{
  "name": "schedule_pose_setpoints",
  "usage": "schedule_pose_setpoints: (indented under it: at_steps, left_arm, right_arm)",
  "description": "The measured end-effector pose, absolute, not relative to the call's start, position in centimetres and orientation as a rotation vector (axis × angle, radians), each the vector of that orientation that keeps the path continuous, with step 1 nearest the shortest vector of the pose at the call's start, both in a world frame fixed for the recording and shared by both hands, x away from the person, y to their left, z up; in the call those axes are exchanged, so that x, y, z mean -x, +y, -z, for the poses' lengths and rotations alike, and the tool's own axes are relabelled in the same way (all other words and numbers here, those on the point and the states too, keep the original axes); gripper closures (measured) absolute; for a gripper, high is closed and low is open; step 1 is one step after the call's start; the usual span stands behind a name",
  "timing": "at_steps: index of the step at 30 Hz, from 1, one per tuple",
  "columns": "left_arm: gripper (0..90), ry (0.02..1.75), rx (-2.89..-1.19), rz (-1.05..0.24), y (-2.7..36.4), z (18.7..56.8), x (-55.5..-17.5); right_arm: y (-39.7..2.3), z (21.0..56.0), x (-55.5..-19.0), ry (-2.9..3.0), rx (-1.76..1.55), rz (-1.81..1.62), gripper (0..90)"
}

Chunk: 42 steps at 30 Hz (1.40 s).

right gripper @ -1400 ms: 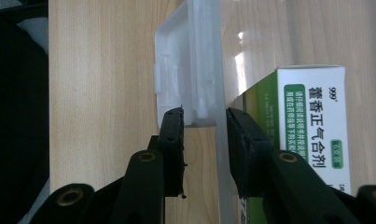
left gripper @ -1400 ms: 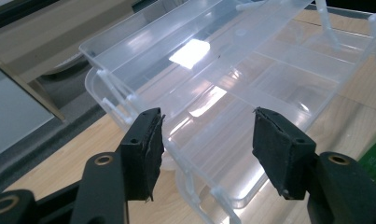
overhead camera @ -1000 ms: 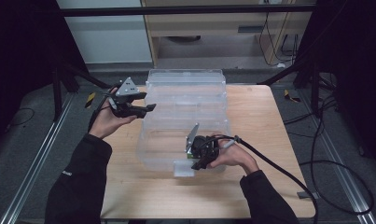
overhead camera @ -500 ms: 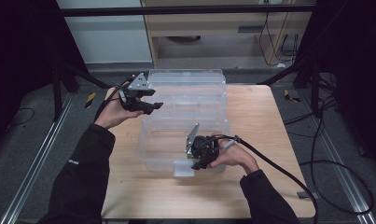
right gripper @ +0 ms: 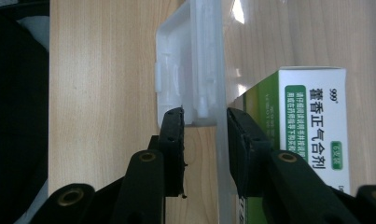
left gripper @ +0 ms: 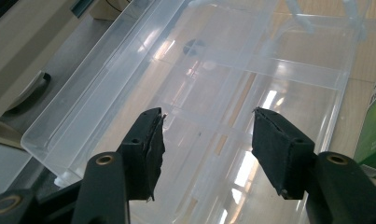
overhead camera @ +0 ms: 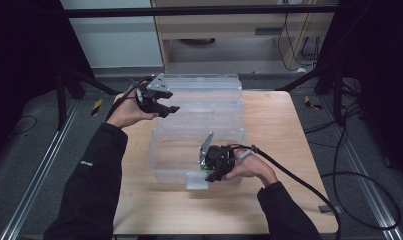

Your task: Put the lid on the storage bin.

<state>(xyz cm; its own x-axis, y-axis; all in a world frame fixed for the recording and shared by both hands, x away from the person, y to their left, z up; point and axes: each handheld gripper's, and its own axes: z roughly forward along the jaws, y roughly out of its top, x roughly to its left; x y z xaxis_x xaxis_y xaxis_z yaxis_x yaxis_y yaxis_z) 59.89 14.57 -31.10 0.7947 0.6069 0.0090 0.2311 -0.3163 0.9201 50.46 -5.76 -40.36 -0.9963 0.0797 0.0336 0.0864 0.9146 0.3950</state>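
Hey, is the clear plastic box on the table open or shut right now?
Open. The clear plastic box has its lid swung back flat behind it, and the left gripper hovers over that lid.

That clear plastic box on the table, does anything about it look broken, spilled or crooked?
Nothing stands out. The clear box sits square on the table, its lid swung open behind it, a green-and-white carton inside, nothing spilled.

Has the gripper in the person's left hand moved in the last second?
Yes. The left gripper has moved away from the person, toward the far rim of the clear box's open lid, above the table's left far corner.
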Motion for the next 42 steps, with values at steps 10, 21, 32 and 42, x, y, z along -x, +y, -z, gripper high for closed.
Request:
schedule_pose_setpoints:
  at_steps: [10, 21, 32, 42]
  left_arm:
    - [45.2, 0.609, -1.952, -0.44, 13.7, 30.9, -60.6]
    - [50.5, 0.582, -2.008, -0.434, 12.9, 31.8, -61.3]
    - [57.3, 0.597, -2.025, -0.398, 12.2, 33.0, -61.8]
    - [66.2, 0.642, -2.023, -0.378, 12.3, 34.1, -62.2]
  right_arm:
    - [-5.8, 40.4, -50.5, -3.057, 0.123, 0.633, 68.6]
    - [-5.8, 40.4, -50.5, -3.056, 0.127, 0.628, 68.7]
    - [-5.8, 40.4, -50.5, -3.056, 0.12, 0.633, 68.7]
    - [-5.8, 40.4, -50.5, -3.057, 0.125, 0.633, 68.7]
